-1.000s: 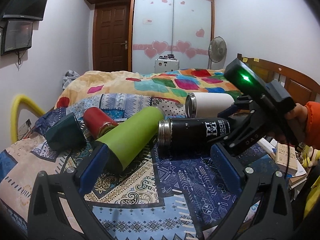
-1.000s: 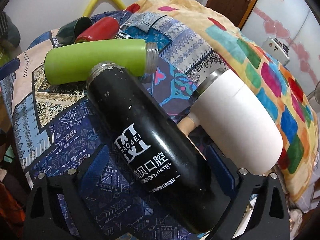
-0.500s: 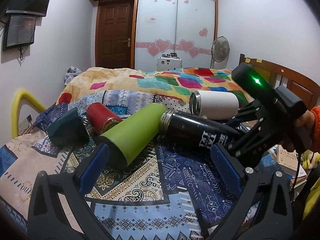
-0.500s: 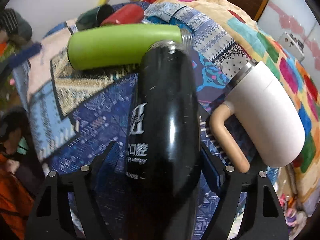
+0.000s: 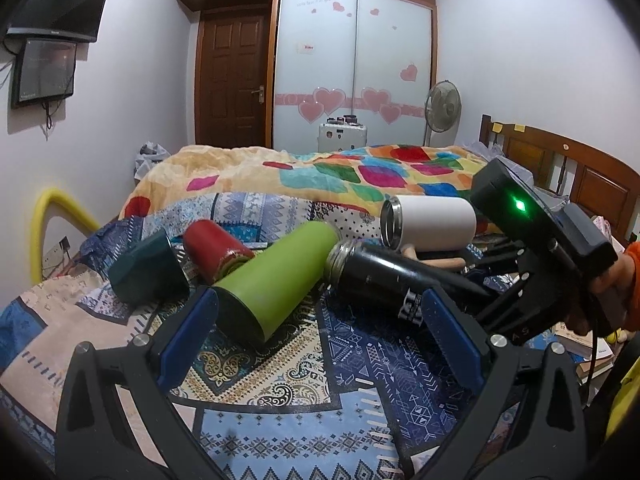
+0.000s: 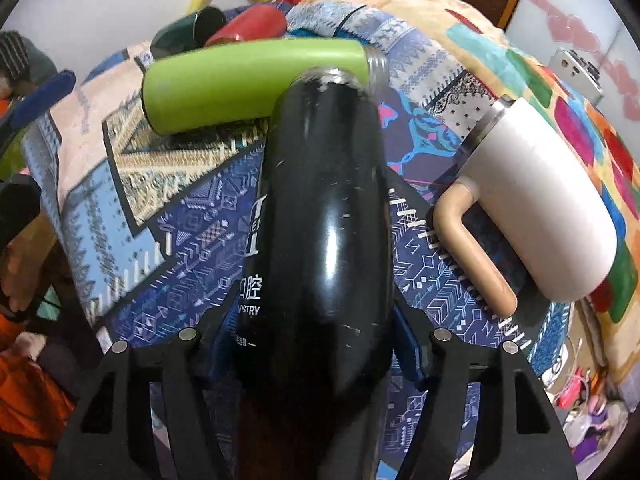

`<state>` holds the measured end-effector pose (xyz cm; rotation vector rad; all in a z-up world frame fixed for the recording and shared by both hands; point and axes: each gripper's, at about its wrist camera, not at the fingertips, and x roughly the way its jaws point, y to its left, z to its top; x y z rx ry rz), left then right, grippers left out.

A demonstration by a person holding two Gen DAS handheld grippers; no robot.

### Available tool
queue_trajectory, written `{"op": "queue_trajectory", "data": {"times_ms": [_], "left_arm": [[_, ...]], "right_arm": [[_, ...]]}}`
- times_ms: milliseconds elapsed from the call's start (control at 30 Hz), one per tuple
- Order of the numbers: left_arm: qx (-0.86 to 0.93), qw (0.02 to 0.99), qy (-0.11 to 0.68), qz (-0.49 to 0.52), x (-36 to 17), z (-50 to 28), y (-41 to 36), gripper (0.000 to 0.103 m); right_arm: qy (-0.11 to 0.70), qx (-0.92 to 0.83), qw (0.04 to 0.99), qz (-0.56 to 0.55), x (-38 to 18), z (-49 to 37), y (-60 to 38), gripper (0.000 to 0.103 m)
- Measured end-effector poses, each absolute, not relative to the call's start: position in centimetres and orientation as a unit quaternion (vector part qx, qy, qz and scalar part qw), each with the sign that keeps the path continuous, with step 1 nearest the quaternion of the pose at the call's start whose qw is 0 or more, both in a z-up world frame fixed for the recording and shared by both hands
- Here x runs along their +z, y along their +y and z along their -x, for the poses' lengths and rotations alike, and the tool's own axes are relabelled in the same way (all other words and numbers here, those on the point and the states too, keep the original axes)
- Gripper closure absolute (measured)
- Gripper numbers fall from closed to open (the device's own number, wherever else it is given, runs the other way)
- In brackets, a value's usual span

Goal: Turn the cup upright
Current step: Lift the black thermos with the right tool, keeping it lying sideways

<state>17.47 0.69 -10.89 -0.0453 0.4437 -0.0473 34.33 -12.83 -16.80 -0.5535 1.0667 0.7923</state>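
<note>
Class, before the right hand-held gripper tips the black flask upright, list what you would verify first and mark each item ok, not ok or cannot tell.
1. Right hand-held gripper closed on the black flask, pads on both sides of its lower body: ok.
2. Grip firm enough not to slip: cannot tell.
3. Flask clear of neighbours: not ok; its mouth end lies against the green flask.
4. White mug and its handle out of the swing path: cannot tell; it lies close on the flask's right.
5. Left hand-held gripper open and empty, near the green flask's base: ok.
6. Flat landing spot on the patterned blanket: cannot tell.
</note>
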Motion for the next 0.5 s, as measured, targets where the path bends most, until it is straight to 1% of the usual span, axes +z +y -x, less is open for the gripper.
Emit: {"op": "queue_trajectory", "data": {"times_ms": [233, 500], "left_arm": [[-0.024, 0.979, 0.201, 0.015, -9.1, -16.1, 0.5, 0.000], [-0.027, 0.982, 0.186, 0.023, -7.9, -14.4, 1.0, 0.000]], "right_arm": [[0.478, 0.355, 0.759, 0.261, -16.2, -32.1, -13.1, 0.042], [0.451, 0.343, 0.786, 0.246, -13.0, -29.6, -13.8, 0.042]]}}
